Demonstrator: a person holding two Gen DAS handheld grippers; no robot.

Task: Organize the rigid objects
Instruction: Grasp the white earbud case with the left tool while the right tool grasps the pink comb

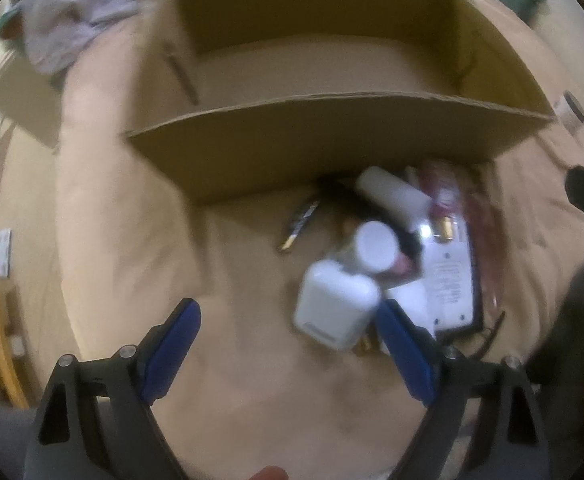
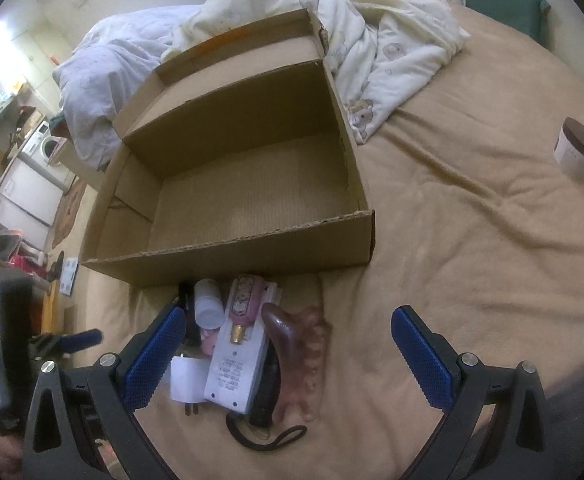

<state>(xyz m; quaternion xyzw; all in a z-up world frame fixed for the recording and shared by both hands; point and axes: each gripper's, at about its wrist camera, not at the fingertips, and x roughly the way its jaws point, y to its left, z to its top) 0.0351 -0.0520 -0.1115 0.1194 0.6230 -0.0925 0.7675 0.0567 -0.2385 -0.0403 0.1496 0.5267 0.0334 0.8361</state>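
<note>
The open brown cardboard box point(image 2: 251, 184) sits empty on the tan blanket point(image 2: 472, 240). Just before its near wall lies a pile: white battery charger point(image 2: 235, 364), white bottle point(image 2: 207, 310), translucent pink hair claw point(image 2: 304, 344). A brown-lidded white jar point(image 2: 576, 152) stands well apart. Left gripper point(image 1: 287, 344) and right gripper point(image 2: 287, 356) gape wide, holding nothing.

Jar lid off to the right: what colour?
Dark brown, on a white jar; clearest in the right wrist view.
</note>
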